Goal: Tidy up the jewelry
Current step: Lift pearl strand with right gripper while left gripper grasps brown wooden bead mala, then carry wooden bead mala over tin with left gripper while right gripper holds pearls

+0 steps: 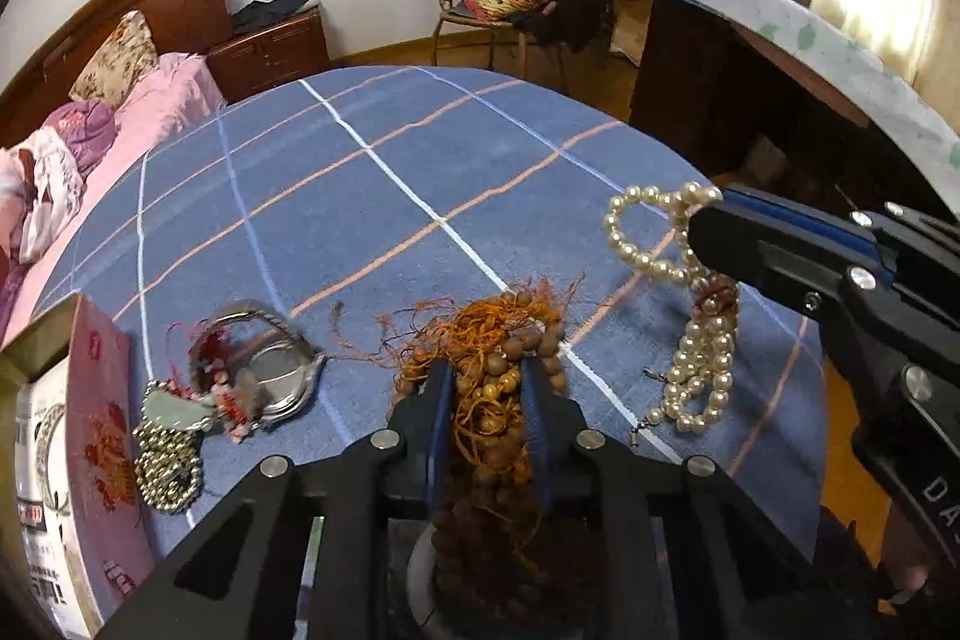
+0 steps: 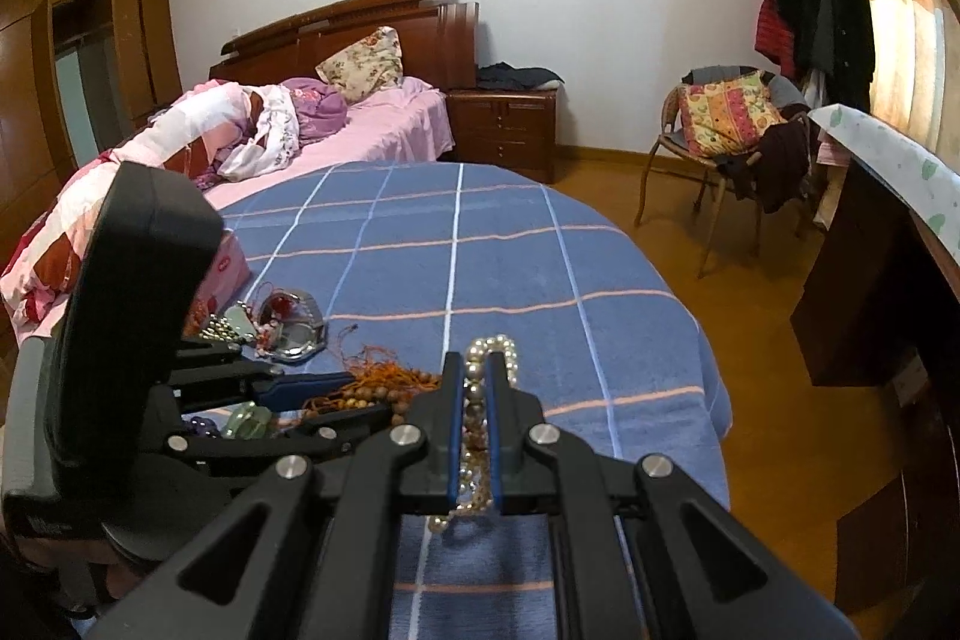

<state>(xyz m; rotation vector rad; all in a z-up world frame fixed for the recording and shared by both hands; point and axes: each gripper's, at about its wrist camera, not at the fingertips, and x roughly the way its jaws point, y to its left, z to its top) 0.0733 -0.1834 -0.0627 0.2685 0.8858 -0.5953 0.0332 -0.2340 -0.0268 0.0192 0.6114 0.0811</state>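
A tangle of brown wooden beads with orange tassel threads sits between the blue pads of my left gripper, which is shut on it; the strand hangs back under the gripper. From the right wrist view the same beads lie at the left gripper. My right gripper is shut on a white pearl necklace. In the left wrist view the pearls loop above and dangle below the right gripper, down to the blue checked cloth.
On the cloth at the left lie a silver watch, a metal ball chain with a pale green pendant, and a red tasselled trinket. A pink-red box stands at the left edge. Bed, chair and desk surround the table.
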